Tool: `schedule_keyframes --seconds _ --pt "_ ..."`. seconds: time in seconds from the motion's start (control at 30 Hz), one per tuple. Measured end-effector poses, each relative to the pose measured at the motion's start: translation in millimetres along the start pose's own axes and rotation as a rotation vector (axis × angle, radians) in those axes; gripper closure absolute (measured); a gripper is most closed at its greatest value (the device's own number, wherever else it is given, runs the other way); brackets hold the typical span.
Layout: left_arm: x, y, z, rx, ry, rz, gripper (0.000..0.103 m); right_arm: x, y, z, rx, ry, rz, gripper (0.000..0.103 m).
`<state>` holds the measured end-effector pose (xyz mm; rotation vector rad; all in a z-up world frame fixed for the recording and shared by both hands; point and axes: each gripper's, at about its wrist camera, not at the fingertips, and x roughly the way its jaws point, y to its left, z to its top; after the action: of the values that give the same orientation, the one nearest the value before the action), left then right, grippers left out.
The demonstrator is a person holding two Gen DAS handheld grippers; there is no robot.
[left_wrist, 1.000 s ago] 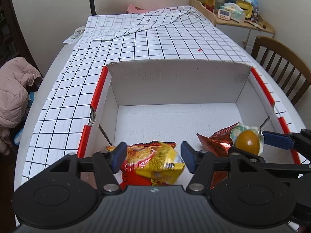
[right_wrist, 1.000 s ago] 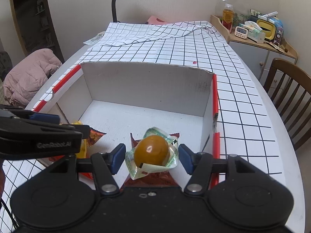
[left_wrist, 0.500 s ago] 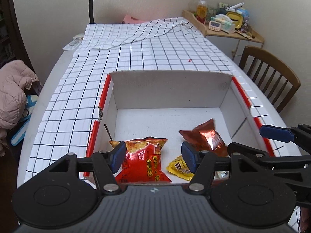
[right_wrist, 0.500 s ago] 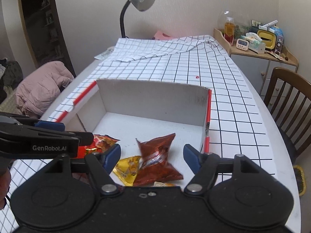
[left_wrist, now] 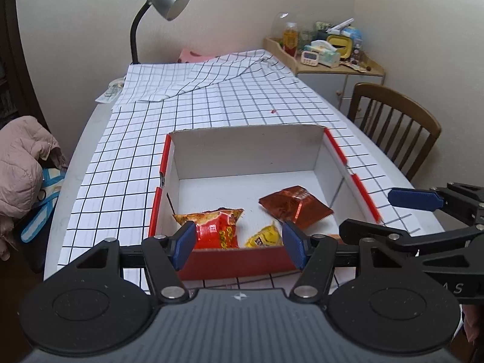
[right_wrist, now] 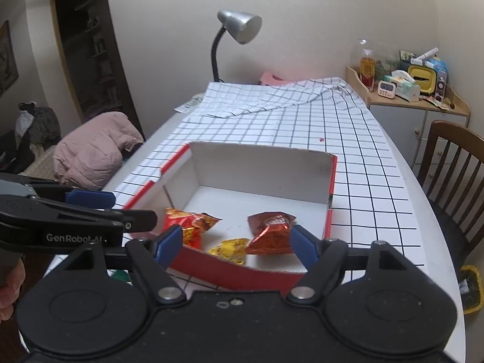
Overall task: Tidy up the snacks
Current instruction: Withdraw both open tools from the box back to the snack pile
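Note:
A white cardboard box with red edges stands on the checked tablecloth. Inside lie a red-and-yellow snack bag, a small yellow candy packet and a brown foil bag. My left gripper is open and empty, above the box's near wall. My right gripper is open and empty, also above the near wall. The right gripper also shows at the right of the left wrist view, and the left gripper at the left of the right wrist view.
A grey desk lamp stands at the table's far end. A wooden chair is on the right. A side cabinet holds bottles and small items. A pink jacket lies left of the table.
Both grippers released their snacks into the box and pulled back and up. The yellow packet left the left gripper; the round orange sweet left the right gripper and is out of sight.

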<state>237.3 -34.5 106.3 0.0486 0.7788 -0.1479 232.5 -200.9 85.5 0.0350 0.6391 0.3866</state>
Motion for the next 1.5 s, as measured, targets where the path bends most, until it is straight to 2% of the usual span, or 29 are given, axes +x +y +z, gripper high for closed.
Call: schedule_keyframes --seconds 0.07,0.1,0.27,0.4,0.5,0.57,0.7,0.9,1.17,1.5 --pt "-10 0 -5 0.006 -0.007 -0.008 0.038 -10 4 -3 -0.003 -0.01 0.013 0.022" --pt "-15 0 -8 0.008 -0.012 -0.011 0.032 -13 5 -5 -0.006 -0.014 0.02 0.021" --pt "-36 2 -24 0.004 -0.034 -0.029 0.03 -27 9 -16 0.003 -0.012 0.048 0.015" --pt "-46 6 -40 -0.009 -0.039 -0.026 0.021 -33 11 -28 0.012 -0.005 0.068 0.012" --pt "-49 13 -53 -0.032 -0.034 -0.024 0.021 -36 12 -38 0.019 0.009 0.081 0.011" --pt "-51 17 -60 -0.048 -0.025 -0.024 0.021 -38 13 -45 0.021 0.015 0.09 0.002" --pt "-51 26 -76 -0.075 -0.01 -0.027 0.017 -42 15 -57 0.021 0.018 0.104 0.001" --pt "-38 44 -99 -0.15 0.052 -0.047 0.016 -35 14 -76 0.027 0.056 0.117 0.001" --pt "-16 60 -115 -0.202 0.102 -0.029 0.016 -17 11 -94 0.042 0.105 0.109 0.001" --pt "29 79 -128 -0.208 0.167 0.07 0.016 17 11 -107 0.021 0.184 0.101 0.001"
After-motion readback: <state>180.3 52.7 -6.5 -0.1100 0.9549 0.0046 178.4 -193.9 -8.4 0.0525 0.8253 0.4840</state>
